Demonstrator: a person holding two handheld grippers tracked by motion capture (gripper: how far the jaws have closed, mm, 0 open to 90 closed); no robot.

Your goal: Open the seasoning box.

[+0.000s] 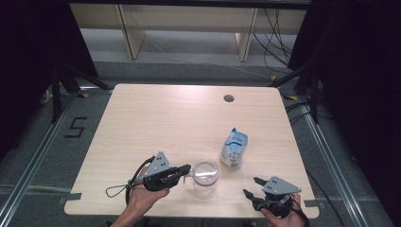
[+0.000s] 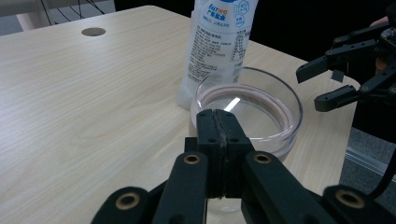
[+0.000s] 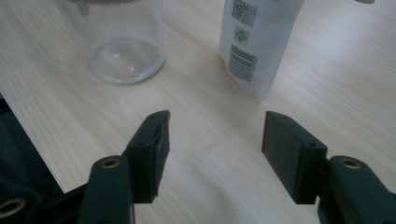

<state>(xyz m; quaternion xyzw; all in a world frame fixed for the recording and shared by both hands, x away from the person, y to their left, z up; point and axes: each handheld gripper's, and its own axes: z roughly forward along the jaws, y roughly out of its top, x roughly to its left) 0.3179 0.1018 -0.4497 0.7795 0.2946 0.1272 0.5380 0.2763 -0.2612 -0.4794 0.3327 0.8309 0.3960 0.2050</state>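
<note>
Nearest you, at the front edge of the table [image 1: 142,123], your right gripper [image 1: 252,186] hangs over bare wood with its jaws apart and nothing between them; in the right gripper view [image 3: 215,140] the two pads stand well separated above the tabletop. Your left gripper [image 1: 187,169] lies to the left at about the same depth, pointing across at the glass jar [image 1: 205,177], and its jaws are pressed fully together. In the left gripper view [image 2: 223,140] their tips sit right at the jar's [image 2: 250,109] near rim, but you cannot tell whether they pinch the glass or merely touch it. The jar stands upright and open-topped near the front of the table, between your two grippers. Just beyond it and slightly to the right stands a white and blue pouch [image 1: 234,148], upright, close beside the jar. Farther back, a round cable hole [image 1: 229,98] sits in the tabletop.
</note>
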